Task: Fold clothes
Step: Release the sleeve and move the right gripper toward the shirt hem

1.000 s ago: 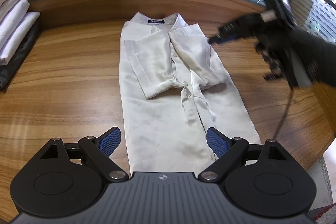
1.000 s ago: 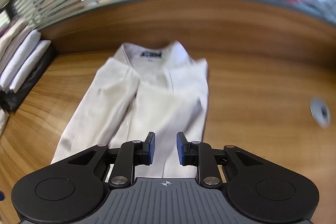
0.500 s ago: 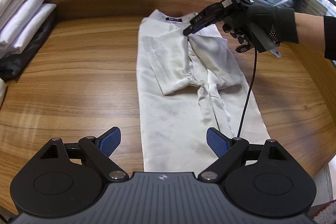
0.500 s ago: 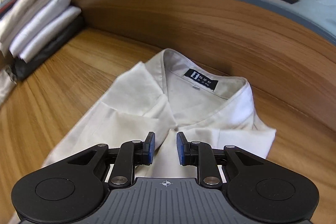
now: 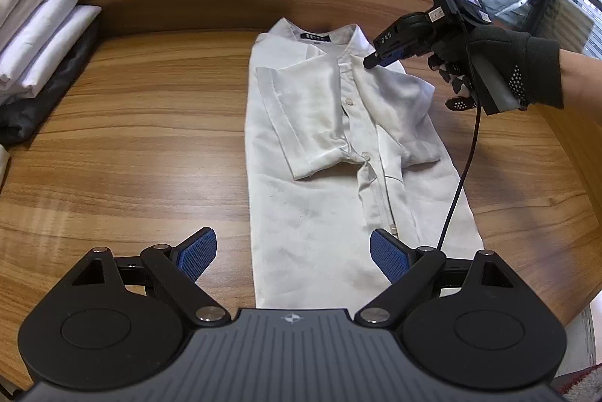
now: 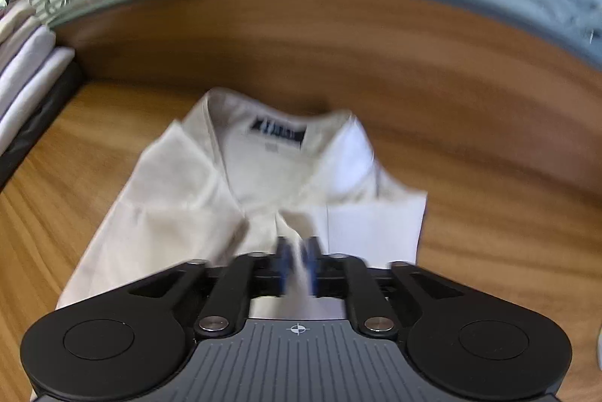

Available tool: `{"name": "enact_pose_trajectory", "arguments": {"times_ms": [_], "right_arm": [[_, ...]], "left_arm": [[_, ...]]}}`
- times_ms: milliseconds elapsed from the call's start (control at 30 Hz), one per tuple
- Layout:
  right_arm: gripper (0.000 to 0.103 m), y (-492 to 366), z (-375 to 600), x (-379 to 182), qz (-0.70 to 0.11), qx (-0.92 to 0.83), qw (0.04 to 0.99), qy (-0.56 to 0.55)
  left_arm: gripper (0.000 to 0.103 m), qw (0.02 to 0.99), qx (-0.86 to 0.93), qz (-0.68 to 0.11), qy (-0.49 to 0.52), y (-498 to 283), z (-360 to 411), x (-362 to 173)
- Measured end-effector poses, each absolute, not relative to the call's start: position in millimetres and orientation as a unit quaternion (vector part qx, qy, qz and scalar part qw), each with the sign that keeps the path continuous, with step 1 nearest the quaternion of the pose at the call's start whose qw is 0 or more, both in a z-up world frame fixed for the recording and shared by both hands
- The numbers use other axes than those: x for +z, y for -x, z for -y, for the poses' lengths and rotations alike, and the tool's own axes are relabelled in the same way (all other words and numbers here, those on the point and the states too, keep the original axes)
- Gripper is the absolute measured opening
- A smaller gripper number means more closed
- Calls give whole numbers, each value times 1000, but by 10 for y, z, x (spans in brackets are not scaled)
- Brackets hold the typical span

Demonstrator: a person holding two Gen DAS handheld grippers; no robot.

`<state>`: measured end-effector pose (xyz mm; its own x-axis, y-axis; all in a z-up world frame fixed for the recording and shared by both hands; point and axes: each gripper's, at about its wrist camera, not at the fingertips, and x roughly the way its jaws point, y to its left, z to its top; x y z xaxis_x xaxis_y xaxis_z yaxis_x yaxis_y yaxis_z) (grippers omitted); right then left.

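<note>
A white short-sleeved shirt (image 5: 320,176) lies face up on the wooden table (image 5: 131,138), collar far, both sleeves folded in over the chest. My left gripper (image 5: 293,255) hovers open above the hem, one blue pad on each side of the shirt's lower part, holding nothing. My right gripper (image 5: 370,62), held by a black-gloved hand (image 5: 500,63), has its tips on the front just below the collar. In the blurred right wrist view the jaws of the right gripper (image 6: 298,262) are closing, with a ridge of the shirt (image 6: 263,183) filling the narrow gap between the pads.
Several folded pale garments are stacked on a dark one (image 5: 37,37) at the far left, also seen as a stack (image 6: 22,82). A wooden upstand with frosted glass runs behind the table. A black cable (image 5: 462,168) hangs across the shirt's right side. The table edge curves close on the right.
My right gripper has travelled in over the chest and come down just below the collar, and its jaws have narrowed onto the cloth. The left gripper has stayed put, open.
</note>
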<state>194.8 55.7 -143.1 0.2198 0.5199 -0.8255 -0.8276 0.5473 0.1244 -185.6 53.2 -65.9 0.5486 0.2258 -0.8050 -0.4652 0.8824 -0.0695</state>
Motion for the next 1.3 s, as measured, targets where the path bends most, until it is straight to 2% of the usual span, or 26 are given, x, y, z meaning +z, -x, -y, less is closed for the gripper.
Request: {"name": "enact_pose_trajectory", "arguments": {"times_ms": [133, 567, 1033, 1300], "right_arm": [[26, -1929, -267, -1303, -436, 437, 776, 129], [27, -1165, 841, -1000, -419, 471, 770, 104], [28, 495, 2114, -977, -423, 463, 773, 90], [27, 1519, 2501, -1303, -451, 349, 819, 66]], "left_arm": [[92, 869, 192, -435, 135, 1803, -492, -689], [92, 881, 179, -427, 98, 2111, -364, -762], [92, 894, 87, -438, 37, 3103, -49, -936], [92, 912, 25, -408, -1, 3217, 100, -943]]}}
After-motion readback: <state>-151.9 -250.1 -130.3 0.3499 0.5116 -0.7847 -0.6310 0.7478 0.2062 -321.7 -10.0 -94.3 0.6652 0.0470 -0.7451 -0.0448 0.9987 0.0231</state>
